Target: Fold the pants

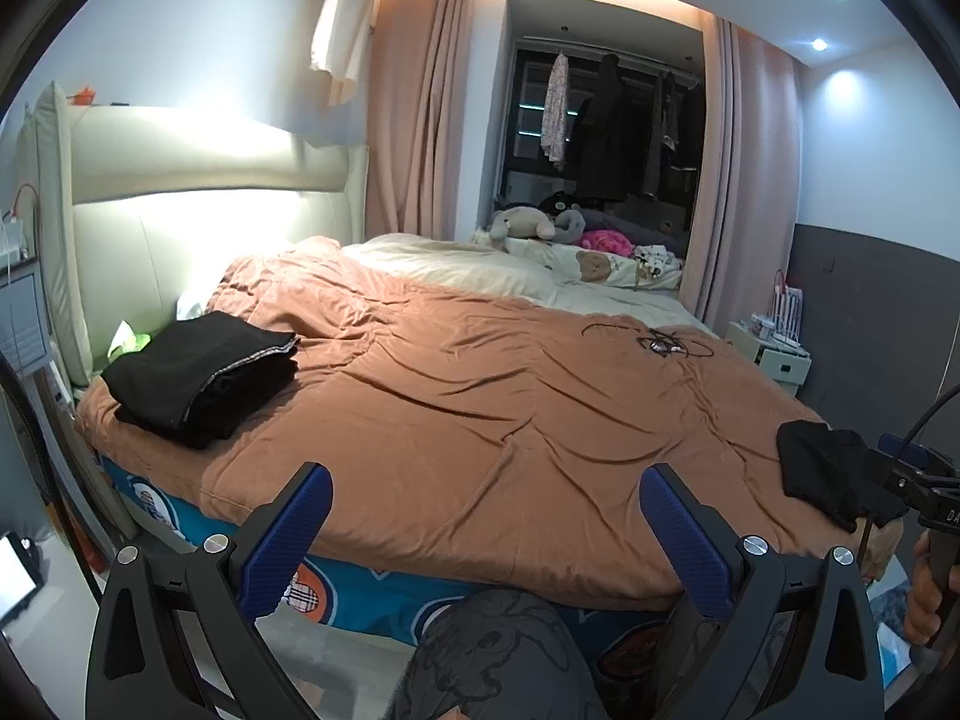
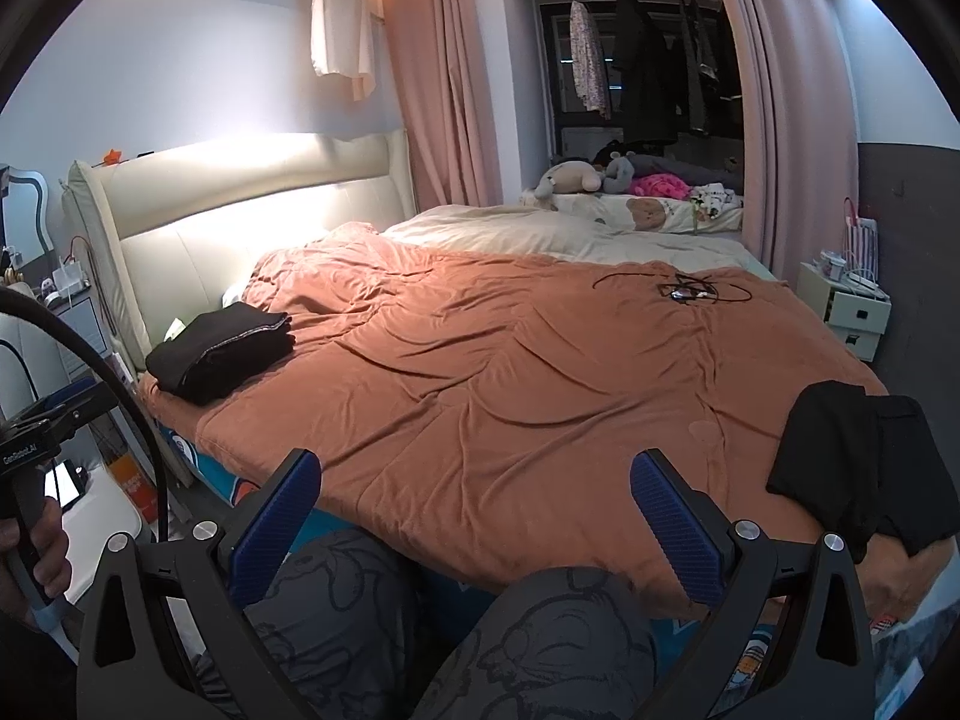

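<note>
A loose pair of black pants (image 2: 864, 468) lies crumpled at the near right corner of the bed, also seen as a dark heap (image 1: 834, 474) in the left wrist view. A folded stack of black garments (image 1: 201, 375) (image 2: 222, 351) rests at the bed's left side near the headboard. My left gripper (image 1: 486, 516) is open with blue pads, held before the bed's near edge with nothing between its fingers. My right gripper (image 2: 474, 498) is open too, empty, left of the loose pants.
An orange-brown quilt (image 1: 492, 396) covers the bed, with tangled black cables (image 2: 684, 288) on its far side. A white nightstand (image 2: 852, 306) stands at the right. The person's patterned trouser knees (image 2: 540, 648) are below. Plush toys and hanging clothes fill the window alcove.
</note>
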`<state>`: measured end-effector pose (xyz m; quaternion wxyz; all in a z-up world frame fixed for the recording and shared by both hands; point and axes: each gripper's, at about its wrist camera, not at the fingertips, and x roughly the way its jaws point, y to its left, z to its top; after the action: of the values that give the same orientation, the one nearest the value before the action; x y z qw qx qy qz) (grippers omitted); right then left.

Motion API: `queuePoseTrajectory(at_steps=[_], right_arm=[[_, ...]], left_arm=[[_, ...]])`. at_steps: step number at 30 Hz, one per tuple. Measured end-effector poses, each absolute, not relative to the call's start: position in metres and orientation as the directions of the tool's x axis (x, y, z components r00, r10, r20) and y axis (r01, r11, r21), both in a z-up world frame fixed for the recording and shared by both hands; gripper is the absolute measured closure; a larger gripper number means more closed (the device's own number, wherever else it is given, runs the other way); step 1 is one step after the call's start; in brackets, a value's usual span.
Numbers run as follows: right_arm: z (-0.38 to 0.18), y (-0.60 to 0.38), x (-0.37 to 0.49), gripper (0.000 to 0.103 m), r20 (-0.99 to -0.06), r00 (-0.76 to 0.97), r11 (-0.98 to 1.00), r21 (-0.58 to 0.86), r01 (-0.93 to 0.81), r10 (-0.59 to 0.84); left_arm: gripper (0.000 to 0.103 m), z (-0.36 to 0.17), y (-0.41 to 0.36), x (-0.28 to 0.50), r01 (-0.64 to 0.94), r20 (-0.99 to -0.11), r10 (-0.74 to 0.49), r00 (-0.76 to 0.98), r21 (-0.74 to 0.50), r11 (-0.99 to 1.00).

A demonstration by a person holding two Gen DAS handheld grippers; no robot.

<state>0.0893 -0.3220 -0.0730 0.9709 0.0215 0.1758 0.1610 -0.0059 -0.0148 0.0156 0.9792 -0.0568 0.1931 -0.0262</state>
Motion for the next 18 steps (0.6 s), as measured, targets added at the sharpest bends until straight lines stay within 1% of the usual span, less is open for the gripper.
queuePoseTrajectory(at_steps=[18], right_arm=[[-0.0727,-0.326,0.087,0.0,-0.332,0.888,0.948,0.093,-0.304,0.318]], left_arm=[[0.0,0.0138,-0.0152,-0.013,0.02,-0.369,-0.07,0.927,-0.137,0.99]])
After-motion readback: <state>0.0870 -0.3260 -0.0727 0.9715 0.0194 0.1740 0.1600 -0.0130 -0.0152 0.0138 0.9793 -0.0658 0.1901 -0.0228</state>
